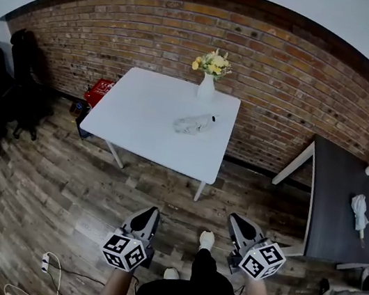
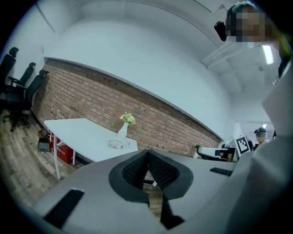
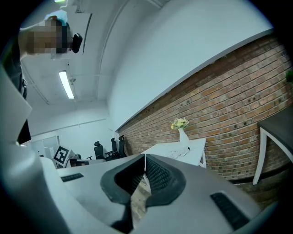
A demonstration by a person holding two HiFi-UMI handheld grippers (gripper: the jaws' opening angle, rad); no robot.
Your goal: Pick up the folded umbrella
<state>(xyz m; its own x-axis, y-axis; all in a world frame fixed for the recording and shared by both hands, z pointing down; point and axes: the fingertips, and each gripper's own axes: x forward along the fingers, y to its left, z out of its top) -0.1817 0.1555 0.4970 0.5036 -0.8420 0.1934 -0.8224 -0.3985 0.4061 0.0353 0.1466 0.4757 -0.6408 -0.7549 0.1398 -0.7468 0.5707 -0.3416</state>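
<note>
Folded umbrella (image 1: 194, 123): laid on white counter (image 1: 138, 128) beside flower vase (image 1: 207, 87), well apart from grippers. Left gripper (image 1: 151, 211), right gripper (image 1: 234, 219): fingers together, nothing held. Fingers are to be opened before reaching.

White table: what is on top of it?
On the white table: a pale folded umbrella lying flat, and a white vase of yellow flowers standing behind it at the far edge. Anything beneath the umbrella is covered.
</note>
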